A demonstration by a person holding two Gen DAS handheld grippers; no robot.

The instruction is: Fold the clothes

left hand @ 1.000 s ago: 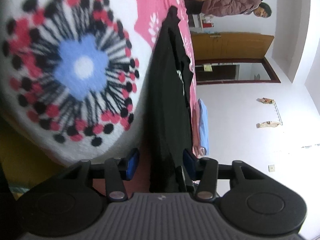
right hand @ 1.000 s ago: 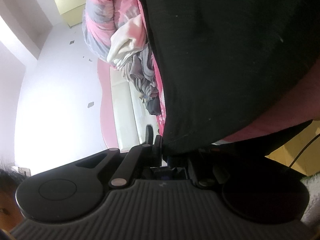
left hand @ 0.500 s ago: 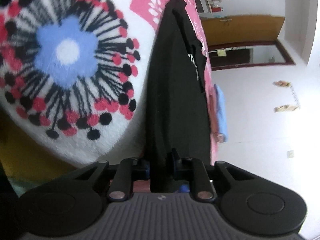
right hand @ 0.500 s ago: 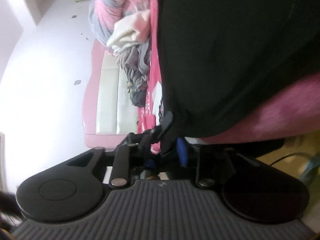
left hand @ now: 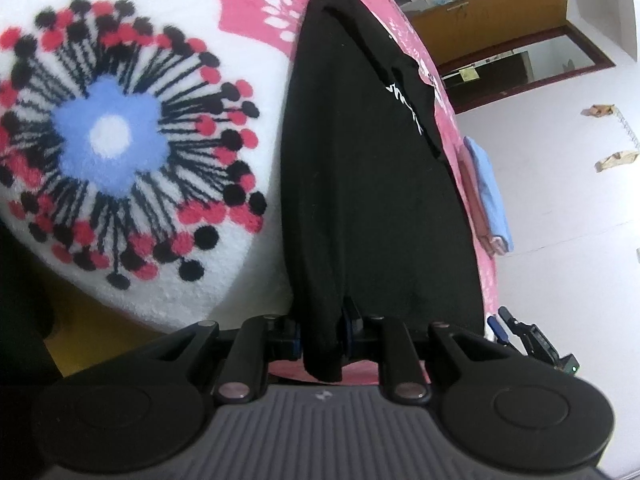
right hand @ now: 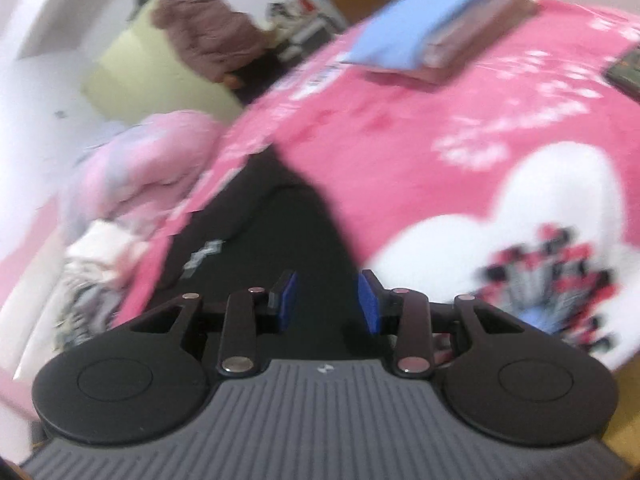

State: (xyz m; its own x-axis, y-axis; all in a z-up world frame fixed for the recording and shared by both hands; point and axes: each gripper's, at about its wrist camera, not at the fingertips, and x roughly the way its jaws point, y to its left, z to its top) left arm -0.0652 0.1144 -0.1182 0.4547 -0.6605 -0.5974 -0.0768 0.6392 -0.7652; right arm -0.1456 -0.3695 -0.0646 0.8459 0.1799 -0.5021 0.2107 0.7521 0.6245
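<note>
A black garment (left hand: 368, 200) with a small white print lies stretched along the pink flowered blanket (left hand: 248, 4). My left gripper (left hand: 322, 332) is shut on a bunched fold of its near edge, and the cloth hangs down between the blue pads. In the blurred right wrist view my right gripper (right hand: 328, 302) hovers over the same black garment (right hand: 280, 240). Its jaws are opening, and nothing is pinched between the blue pads (right hand: 370, 304). The right gripper's tip (left hand: 520, 330) also shows in the left wrist view, just off the garment's near right corner.
A folded stack with blue cloth on top (right hand: 424, 40) sits on the far side of the bed. A heap of pink, white and grey clothes (right hand: 120, 184) lies at the left. A person in a mauve padded coat (right hand: 208, 40) stands beyond the bed. A wooden door (left hand: 500, 20) is behind.
My left gripper closed on the garment's edge and rose a little. My right gripper let go of the black cloth, opened, and swung up and away, rolling to look across the bed.
</note>
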